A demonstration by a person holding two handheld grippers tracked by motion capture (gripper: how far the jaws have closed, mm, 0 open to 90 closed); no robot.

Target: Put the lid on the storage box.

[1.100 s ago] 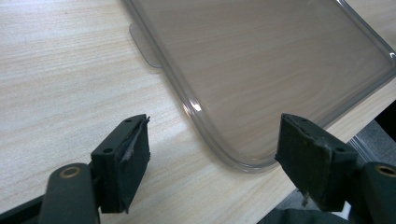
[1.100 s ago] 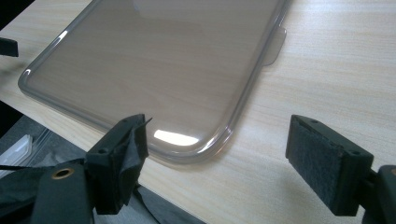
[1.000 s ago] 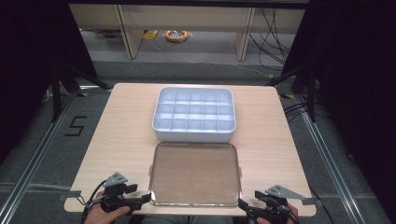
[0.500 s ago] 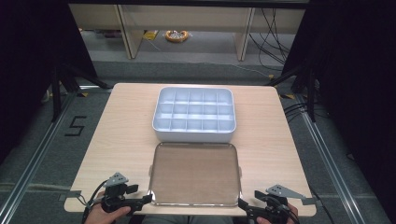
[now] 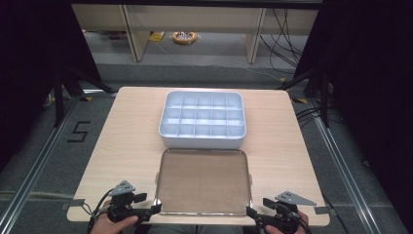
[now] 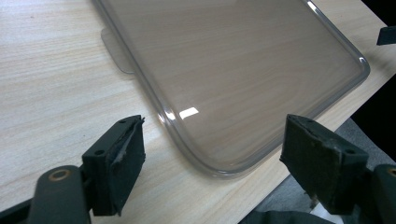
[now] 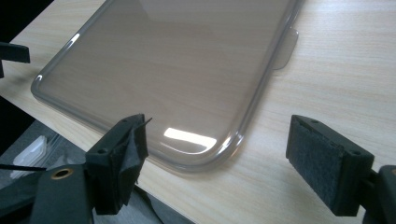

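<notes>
Nothing gripped yet. My left gripper (image 5: 155, 208) and right gripper (image 5: 250, 212) sit jaws apart, each at a near corner of the clear smoky plastic lid (image 5: 203, 181), lying flat on the wooden table (image 5: 126, 141) just before the white compartmented box (image 5: 202, 119). Lifting and closing remain, I judge.

The high view looks forward and down on the whole counter (image 5: 126, 146) from the person's side. Each tool's camera sits low and close, facing a near corner of the clear lid (image 6: 243, 79). All three views share that lid's front edge.
</notes>
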